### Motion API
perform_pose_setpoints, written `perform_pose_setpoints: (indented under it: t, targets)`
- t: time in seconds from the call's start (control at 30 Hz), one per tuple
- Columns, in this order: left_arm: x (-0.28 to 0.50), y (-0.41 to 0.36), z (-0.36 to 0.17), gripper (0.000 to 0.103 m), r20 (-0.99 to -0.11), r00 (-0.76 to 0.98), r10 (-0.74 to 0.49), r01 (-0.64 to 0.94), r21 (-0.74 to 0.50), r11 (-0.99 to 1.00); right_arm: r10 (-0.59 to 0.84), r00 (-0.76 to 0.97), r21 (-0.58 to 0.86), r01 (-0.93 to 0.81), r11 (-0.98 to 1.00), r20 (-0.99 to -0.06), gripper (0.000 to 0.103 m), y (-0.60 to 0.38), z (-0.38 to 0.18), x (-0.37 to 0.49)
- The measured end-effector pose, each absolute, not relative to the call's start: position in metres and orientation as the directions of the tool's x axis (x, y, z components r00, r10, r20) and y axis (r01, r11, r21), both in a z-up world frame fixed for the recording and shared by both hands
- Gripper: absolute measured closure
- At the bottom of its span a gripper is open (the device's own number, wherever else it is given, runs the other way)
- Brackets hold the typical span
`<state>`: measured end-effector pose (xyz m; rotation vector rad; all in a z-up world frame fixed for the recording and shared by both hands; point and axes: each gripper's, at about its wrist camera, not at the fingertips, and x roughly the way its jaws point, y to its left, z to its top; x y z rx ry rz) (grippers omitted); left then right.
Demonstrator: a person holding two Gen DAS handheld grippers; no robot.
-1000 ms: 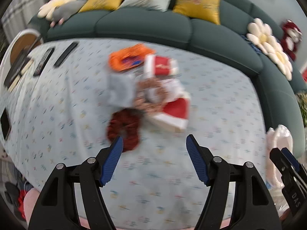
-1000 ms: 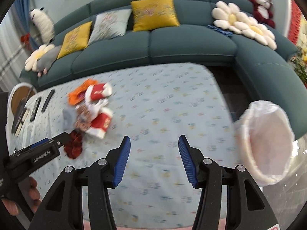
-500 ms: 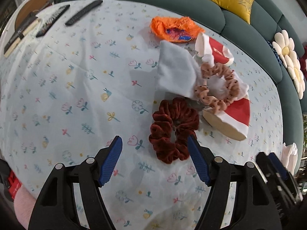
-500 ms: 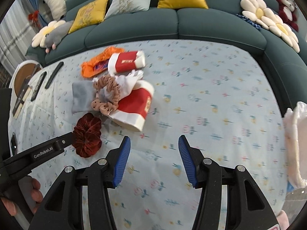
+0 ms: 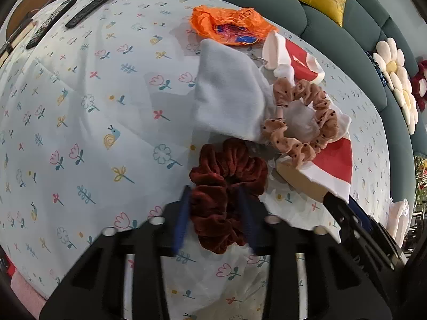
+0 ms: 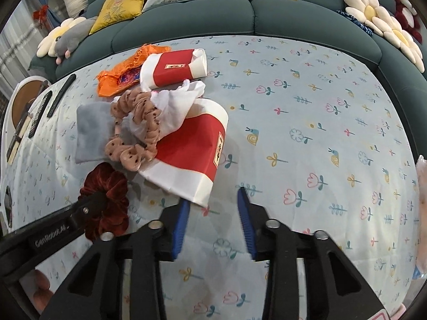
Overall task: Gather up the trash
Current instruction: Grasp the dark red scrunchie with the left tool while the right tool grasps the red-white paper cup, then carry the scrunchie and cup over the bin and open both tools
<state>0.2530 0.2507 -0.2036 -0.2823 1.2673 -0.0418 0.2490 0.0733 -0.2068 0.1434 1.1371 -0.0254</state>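
**Wrong item in one grip, empty pinch in the other**

Across the table's flowered cloth (image 6: pixel 320 93), the litter sits in one heap on the left half, between the middle and the sofa-side edge. That crowding is the main risk, because anything pulled out may drag its neighbours along.

The flattened red-and-white cup (image 6: pixel 192 149) is the largest piece. The pink scrunchie (image 6: pixel 133 133) and a white tissue (image 6: pixel 176 106) lie on top of it. If the cup is lifted by its near corner, I'd expect both to slide off, or the scrunchie to go in with the rubbish. Behind it are a second cup (image 6: pixel 173 70) and an orange wrapper (image 5: pixel 229 24), with a grey cloth (image 5: pixel 226 93) beside them.

The right gripper (image 6: pixel 213 213) has just been closing, and only cloth shows between its narrowed jaws. The cup's corner is just beside its left finger, so the pinch looks likely to catch nothing or only fabric.

The left gripper (image 5: pixel 214 218) has also just been closing, and it appears clamped on the near loop of the dark red scrunchie (image 5: pixel 226 176). That hardly looks like trash. Its soft velvet could also slip out, or snag the cloth beneath it.
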Motion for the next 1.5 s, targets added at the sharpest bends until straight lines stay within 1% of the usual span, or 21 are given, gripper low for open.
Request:
perform_pose_setpoints:
  t: [0.03,0.07,0.23,0.6,0.8,1.0,1.17,1.33,1.5]
  targets:
    - [0.253,0.249,-0.203,0.084,-0.934,0.305,-0.185,-0.115,-0.229,0.967,0.057,0.42,0.106,0.093,0.99,-0.906,0.089,0.072,-0.207,0.25]
    - [0.252,0.247,-0.202,0.085,-0.935,0.307,-0.181,-0.11,-0.223,0.969,0.063,0.419,0.112,0.092,0.989,-0.906,0.093,0.072,-0.207,0.25]
    - [0.248,0.235,-0.188,0.088,-0.924,0.329,-0.194,-0.078,-0.231,0.97,0.064,0.443,0.122,0.105,0.987,-0.894,0.096,0.059,-0.195,0.243]
    - [0.221,0.162,-0.131,0.088,-0.888,0.394,-0.238,0.045,-0.24,0.97,0.027,0.54,0.161,0.203,0.966,-0.841,0.097,-0.011,-0.138,0.207]
    - [0.202,0.102,-0.086,0.088,-0.853,0.441,-0.278,0.148,-0.237,0.96,-0.024,0.613,0.166,0.251,0.954,-0.79,0.097,-0.067,-0.091,0.176]
    - [0.175,0.034,-0.036,0.088,-0.802,0.483,-0.352,0.282,-0.238,0.929,-0.089,0.67,0.166,0.308,0.937,-0.737,0.097,-0.129,-0.045,0.135]
    - [0.145,-0.027,-0.002,0.088,-0.759,0.475,-0.445,0.402,-0.262,0.877,-0.145,0.702,0.175,0.363,0.915,-0.697,0.097,-0.185,-0.016,0.097]
    - [0.119,-0.086,0.015,0.088,-0.741,0.452,-0.497,0.498,-0.252,0.83,-0.2,0.707,0.18,0.424,0.888,-0.678,0.097,-0.234,-0.006,0.062]
    - [0.1,-0.136,0.018,0.088,-0.742,0.425,-0.518,0.563,-0.231,0.793,-0.247,0.692,0.181,0.484,0.856,-0.679,0.097,-0.279,-0.009,0.032]
